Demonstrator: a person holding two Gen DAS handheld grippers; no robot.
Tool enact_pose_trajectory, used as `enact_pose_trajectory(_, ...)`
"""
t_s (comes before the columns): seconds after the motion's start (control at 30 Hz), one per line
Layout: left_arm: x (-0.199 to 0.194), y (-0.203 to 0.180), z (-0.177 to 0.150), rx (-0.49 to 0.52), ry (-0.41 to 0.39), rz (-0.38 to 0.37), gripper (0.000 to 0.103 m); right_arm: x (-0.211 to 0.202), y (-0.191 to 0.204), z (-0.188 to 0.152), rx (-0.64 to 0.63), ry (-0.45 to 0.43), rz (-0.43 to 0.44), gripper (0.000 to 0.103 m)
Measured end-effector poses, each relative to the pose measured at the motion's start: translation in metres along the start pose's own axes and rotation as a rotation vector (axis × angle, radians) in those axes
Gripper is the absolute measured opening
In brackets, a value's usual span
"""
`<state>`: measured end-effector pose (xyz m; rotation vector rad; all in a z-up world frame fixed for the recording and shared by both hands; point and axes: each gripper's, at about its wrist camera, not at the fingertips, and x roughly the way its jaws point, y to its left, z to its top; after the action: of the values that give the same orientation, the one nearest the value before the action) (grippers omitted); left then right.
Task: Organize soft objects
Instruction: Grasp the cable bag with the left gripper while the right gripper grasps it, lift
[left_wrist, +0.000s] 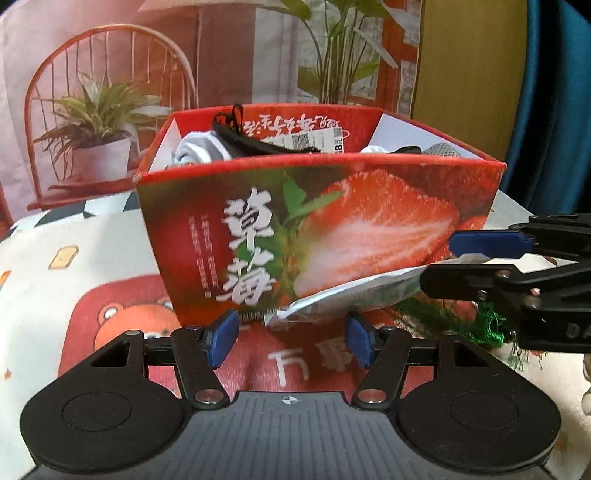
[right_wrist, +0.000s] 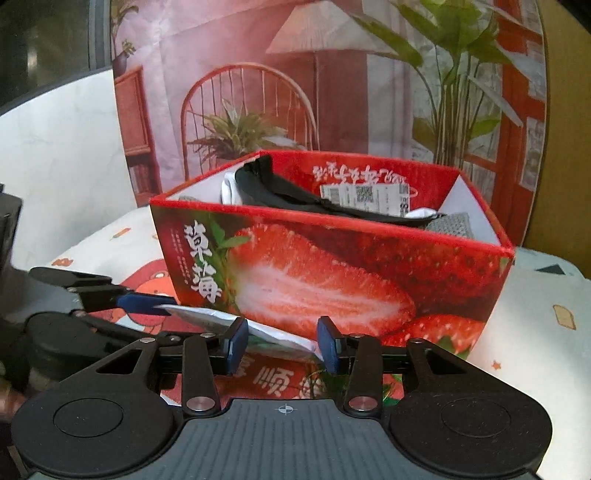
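Observation:
A red strawberry-print box (left_wrist: 317, 221) stands on the table, also in the right wrist view (right_wrist: 332, 273). It holds black fabric with a white tag (left_wrist: 258, 142), white cloth (left_wrist: 195, 153) and a grey knit piece (left_wrist: 441, 149). A silver-white soft packet (left_wrist: 351, 295) lies at the box's front base. In the left wrist view, the other gripper (left_wrist: 454, 258) enters from the right and is shut on the packet's end. My left gripper (left_wrist: 291, 336) is open just before the packet. In the right wrist view the gripper (right_wrist: 282, 345) is open over the packet (right_wrist: 207, 317).
A cartoon-print cloth (left_wrist: 92, 280) covers the table. Green tinsel-like strands (left_wrist: 487, 325) lie under the right arm. A printed backdrop (left_wrist: 110, 92) with a chair and plants hangs behind the box. A blue curtain (left_wrist: 554, 110) is at the far right.

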<state>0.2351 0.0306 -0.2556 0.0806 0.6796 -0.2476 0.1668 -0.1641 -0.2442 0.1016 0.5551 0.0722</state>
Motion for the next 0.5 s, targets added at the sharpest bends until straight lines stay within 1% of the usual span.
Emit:
enact_pose_trajectory(0.07, 0.001, 0.0, 0.003, 0.005, -0.007, -0.004, 0.066, -0.003, -0.002, 0.0, -0.032, -0.018, -0.004, 0.047)
enact_pose_trajectory(0.13, 0.003, -0.002, 0.004, 0.015, -0.008, -0.004, 0.066, -0.003, -0.006, 0.0, -0.059, -0.018, -0.012, 0.052)
enact_pose_trajectory(0.3, 0.007, -0.002, 0.005, 0.022, -0.008, -0.015, 0.066, 0.003, -0.016, -0.003, -0.096, -0.003, -0.033, 0.054)
enact_pose_trajectory(0.5, 0.011, -0.004, 0.009, 0.048, -0.024, -0.044, 0.066, 0.013, -0.021, -0.011, -0.126, 0.016, -0.024, 0.054)
